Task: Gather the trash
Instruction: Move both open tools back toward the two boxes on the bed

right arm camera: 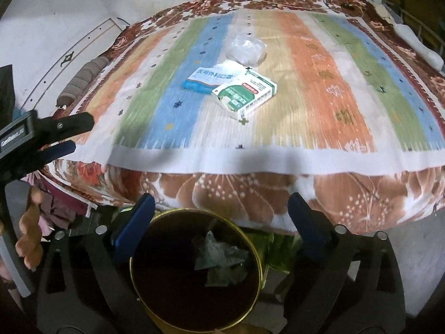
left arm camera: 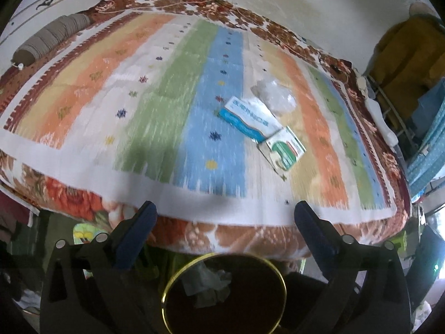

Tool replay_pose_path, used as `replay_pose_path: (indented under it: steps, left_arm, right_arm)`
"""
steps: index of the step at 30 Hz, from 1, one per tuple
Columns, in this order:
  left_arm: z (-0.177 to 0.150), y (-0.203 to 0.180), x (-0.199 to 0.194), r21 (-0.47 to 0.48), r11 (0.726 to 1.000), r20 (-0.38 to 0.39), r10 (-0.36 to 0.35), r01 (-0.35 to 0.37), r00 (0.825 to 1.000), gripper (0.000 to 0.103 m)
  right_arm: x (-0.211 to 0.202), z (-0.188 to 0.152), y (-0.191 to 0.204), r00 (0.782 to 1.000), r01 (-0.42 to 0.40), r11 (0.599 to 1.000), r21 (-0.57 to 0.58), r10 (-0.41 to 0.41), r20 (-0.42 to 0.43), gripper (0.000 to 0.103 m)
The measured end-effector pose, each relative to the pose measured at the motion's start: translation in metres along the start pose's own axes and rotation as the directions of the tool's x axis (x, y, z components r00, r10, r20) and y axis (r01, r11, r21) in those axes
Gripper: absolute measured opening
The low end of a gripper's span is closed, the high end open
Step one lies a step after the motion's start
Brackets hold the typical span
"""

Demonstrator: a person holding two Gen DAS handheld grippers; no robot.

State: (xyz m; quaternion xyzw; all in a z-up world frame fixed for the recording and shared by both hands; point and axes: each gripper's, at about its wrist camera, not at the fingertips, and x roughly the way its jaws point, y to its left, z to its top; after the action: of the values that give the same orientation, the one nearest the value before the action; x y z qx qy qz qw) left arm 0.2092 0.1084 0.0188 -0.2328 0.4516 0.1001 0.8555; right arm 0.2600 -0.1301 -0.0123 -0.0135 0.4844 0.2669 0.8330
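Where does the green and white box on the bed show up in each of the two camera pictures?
Left wrist view: green and white box, right of centre, nearest of the three items.
Right wrist view: same box, centre, upper half.
Shared landmark: blue and white packet, touching the box's far-left side.

We note three pieces of trash on the striped cover, upper centre of the right wrist frame: a blue-and-white packet [right arm camera: 207, 80] lying flat, a green-and-white carton [right arm camera: 246, 94] overlapping its right end, and a crumpled clear plastic wrapper [right arm camera: 247, 49] just behind both. Low centre, a dark round bin [right arm camera: 164, 286] with a gold rim holds crumpled clear plastic [right arm camera: 221, 261].
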Motion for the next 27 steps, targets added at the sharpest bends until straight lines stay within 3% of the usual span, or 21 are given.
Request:
replay_pose_path:
  steps: [3,9,15,23,27]
  left_arm:
    - [0.014,0.003,0.009,-0.004,1.0,0.02,0.016,-0.016,1.0,0.097]
    - [0.041,0.015,0.031,-0.068,0.997,0.054,-0.033,0.036,0.998,0.097]
    - [0.058,0.009,0.05,0.007,0.999,0.069,-0.044,0.044,0.997,0.097]
    - [0.075,0.026,0.083,-0.049,0.995,0.026,-0.091,0.092,0.995,0.097]
    - [0.084,0.028,0.089,-0.033,0.995,0.044,-0.095,0.096,0.995,0.097]
  right_arm:
    - [0.003,0.01,0.002,1.0,0.018,1.0,-0.015,-0.018,0.007,0.094]
    - [0.014,0.028,-0.001,0.999,0.04,0.999,-0.01,-0.04,0.008,0.094]
    - [0.029,0.048,-0.005,1.0,0.03,0.999,0.025,-0.029,-0.008,0.094]
    - [0.054,0.075,-0.011,0.999,0.039,0.997,0.071,-0.038,-0.016,0.094]
    - [0.068,0.091,-0.013,0.998,0.054,0.995,0.086,-0.052,-0.017,0.094]
